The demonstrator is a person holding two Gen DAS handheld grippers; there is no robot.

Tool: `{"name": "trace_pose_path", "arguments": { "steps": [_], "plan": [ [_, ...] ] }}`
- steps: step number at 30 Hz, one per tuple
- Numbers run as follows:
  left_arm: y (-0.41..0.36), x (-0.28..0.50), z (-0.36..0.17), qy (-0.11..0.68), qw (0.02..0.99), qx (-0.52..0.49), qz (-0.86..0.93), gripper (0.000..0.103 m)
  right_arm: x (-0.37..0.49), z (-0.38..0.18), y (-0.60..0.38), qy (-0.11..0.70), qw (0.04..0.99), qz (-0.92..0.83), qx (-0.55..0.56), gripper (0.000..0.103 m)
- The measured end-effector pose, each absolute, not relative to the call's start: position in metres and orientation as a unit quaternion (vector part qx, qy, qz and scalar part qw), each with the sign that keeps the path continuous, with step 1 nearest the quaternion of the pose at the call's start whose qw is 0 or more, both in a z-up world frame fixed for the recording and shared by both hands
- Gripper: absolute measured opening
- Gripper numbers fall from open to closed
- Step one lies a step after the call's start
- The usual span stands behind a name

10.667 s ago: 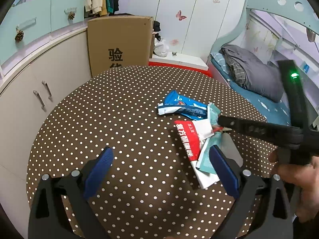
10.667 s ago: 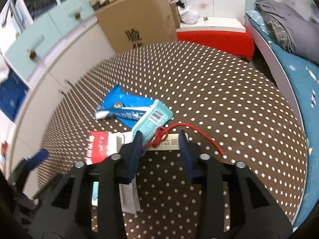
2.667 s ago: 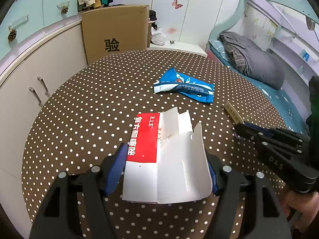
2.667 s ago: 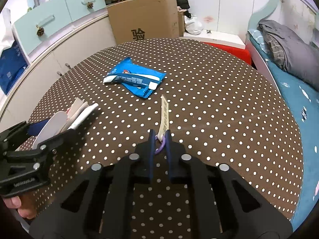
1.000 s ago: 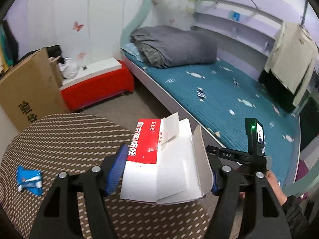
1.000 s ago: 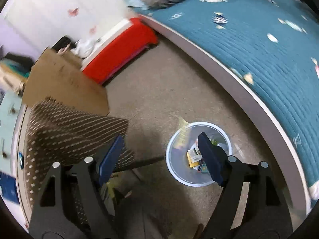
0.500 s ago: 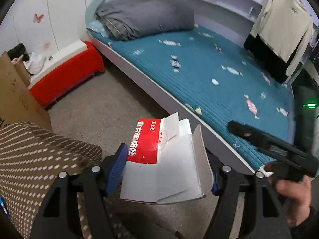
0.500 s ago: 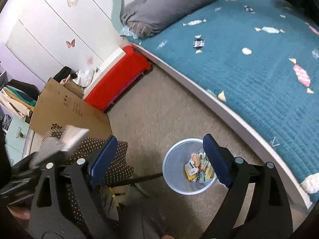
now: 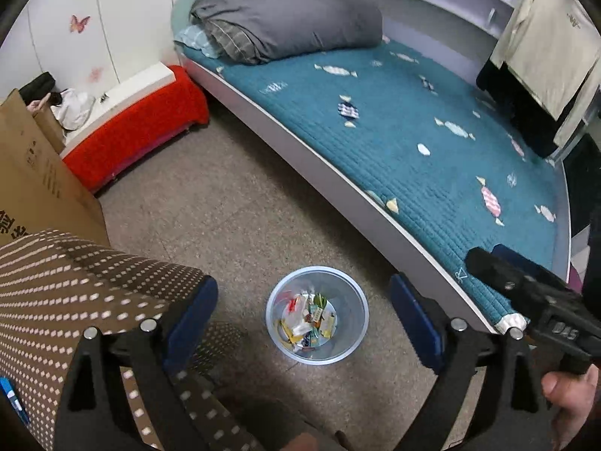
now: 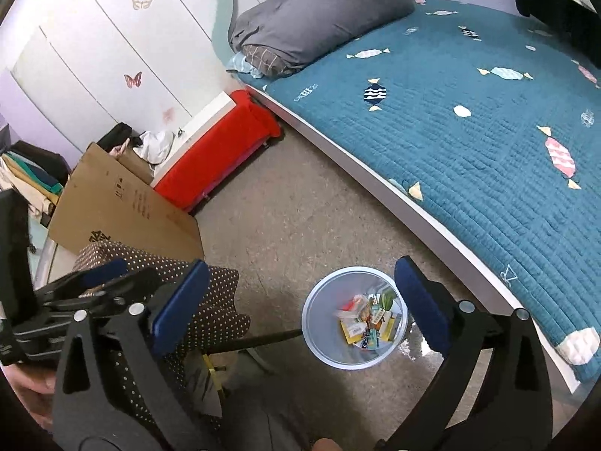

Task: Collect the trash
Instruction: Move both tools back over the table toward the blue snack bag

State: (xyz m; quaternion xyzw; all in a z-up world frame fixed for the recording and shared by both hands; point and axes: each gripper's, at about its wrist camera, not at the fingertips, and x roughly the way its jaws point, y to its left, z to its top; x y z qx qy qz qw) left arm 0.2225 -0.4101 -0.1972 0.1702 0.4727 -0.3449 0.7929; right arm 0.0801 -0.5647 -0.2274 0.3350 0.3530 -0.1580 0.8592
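Blue-padded and spread wide, the left gripper [image 9: 303, 312] holds nothing: the red-and-white carton that sat between its fingers half a second ago is gone, and the translucent wastebasket [image 9: 317, 353] lies on the floor directly beneath the gap. In the right wrist view a blurred pale-and-red shape shows near the top of the heap inside the wastebasket [image 10: 330, 355], which is likely that carton just landing. The right gripper [image 10: 300, 302] is also wide open and empty, as it was a second ago, poised over the same bin.

Judged from this, the drop is complete for both hands, and neither has anything left to release here.

The trash in the bin is a loose jumble of small wrappers and flattened packets, yellow, green, white and red, filling only the bottom; the walls stand well above it, so more will fit.

One item appears to remain: a sliver of a blue packet [image 9: 11, 400] shows at the far left edge on the brown polka-dot tablecloth [image 9: 56, 282]. The table stands just beside the bin, with the teal-quilted bed [image 9: 413, 143] on the other side.
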Motion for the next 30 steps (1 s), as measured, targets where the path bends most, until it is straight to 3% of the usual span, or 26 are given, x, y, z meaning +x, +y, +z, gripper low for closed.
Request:
{"name": "trace_pose_path", "arguments": {
  "steps": [20,30],
  "plan": [
    [-0.264,0.181,-0.099,0.369,0.873,0.107,-0.301,0.091,0.106,-0.136,-0.459,0.332,0.906,-0.080,0.251,0.097],
    [-0.159,0.179,-0.086,0.352,0.903,0.064,-0.238,0.090,0.141,-0.111,-0.365,0.345,0.921,0.022,0.180,0.097]
  ]
}}
